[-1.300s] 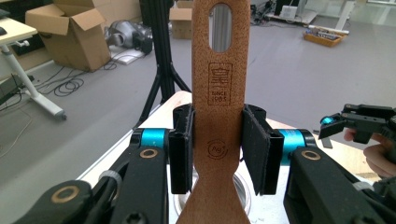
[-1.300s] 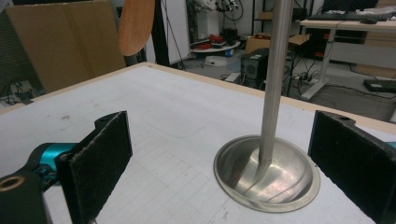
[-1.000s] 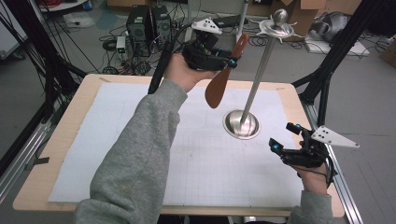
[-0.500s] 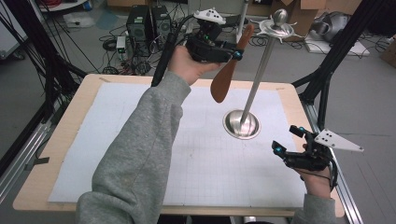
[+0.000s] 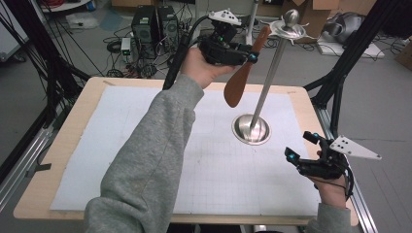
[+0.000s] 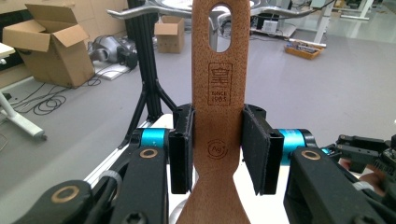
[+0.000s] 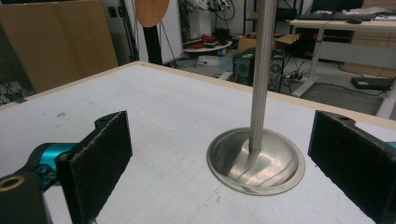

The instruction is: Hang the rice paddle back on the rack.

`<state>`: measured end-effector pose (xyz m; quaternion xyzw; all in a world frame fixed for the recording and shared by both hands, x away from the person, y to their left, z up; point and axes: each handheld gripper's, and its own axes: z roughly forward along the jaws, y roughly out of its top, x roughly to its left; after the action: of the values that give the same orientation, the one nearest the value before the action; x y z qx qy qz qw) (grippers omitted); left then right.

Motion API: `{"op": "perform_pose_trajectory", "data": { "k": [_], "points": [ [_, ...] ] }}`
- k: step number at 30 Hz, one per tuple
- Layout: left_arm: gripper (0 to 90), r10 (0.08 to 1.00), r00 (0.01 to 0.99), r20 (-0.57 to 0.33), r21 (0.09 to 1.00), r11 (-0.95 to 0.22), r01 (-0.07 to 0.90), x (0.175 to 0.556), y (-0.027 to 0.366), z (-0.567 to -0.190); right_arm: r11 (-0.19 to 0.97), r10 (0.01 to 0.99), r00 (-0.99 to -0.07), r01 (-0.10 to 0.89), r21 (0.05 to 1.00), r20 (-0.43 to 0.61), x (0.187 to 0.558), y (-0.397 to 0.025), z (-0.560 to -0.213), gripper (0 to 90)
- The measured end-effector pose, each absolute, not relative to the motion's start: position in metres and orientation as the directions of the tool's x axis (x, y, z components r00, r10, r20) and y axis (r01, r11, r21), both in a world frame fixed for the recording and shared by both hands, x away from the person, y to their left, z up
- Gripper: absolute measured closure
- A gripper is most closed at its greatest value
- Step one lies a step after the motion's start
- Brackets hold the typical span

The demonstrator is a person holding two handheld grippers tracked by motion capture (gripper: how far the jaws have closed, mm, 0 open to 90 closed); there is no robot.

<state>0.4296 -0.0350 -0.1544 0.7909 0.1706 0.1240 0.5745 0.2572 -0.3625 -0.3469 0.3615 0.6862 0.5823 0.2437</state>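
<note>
Wooden spatula (image 5: 240, 80), clamped by left gripper (image 5: 248, 55) near the metal stand (image 5: 262, 99) top; next, hole onto hook; right gripper (image 5: 302, 148) spread, idle.

Light is even and soft across all three views, coming from overhead, with only faint shadows on the white mat (image 5: 145, 145). The steel stand base (image 7: 256, 161) carries mild glare and curved reflections. In the left gripper view the brown spatula (image 6: 218, 112) is sharp while the room behind is slightly soft. Both gripper views bend straight lines near their edges.
</note>
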Motion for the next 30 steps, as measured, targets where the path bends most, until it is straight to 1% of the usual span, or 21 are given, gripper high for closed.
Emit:
{"op": "perform_pose_trajectory", "data": {
  "k": [30],
  "points": [
    [65.2,0.43,0.903,-0.003,0.945,-0.295,0.144,0.4376,-0.044,-0.1609,0.071,0.782,-0.618,0.217,0.974,0.081,0.2553,-0.3623,-0.3468,4.8]
  ]
}}
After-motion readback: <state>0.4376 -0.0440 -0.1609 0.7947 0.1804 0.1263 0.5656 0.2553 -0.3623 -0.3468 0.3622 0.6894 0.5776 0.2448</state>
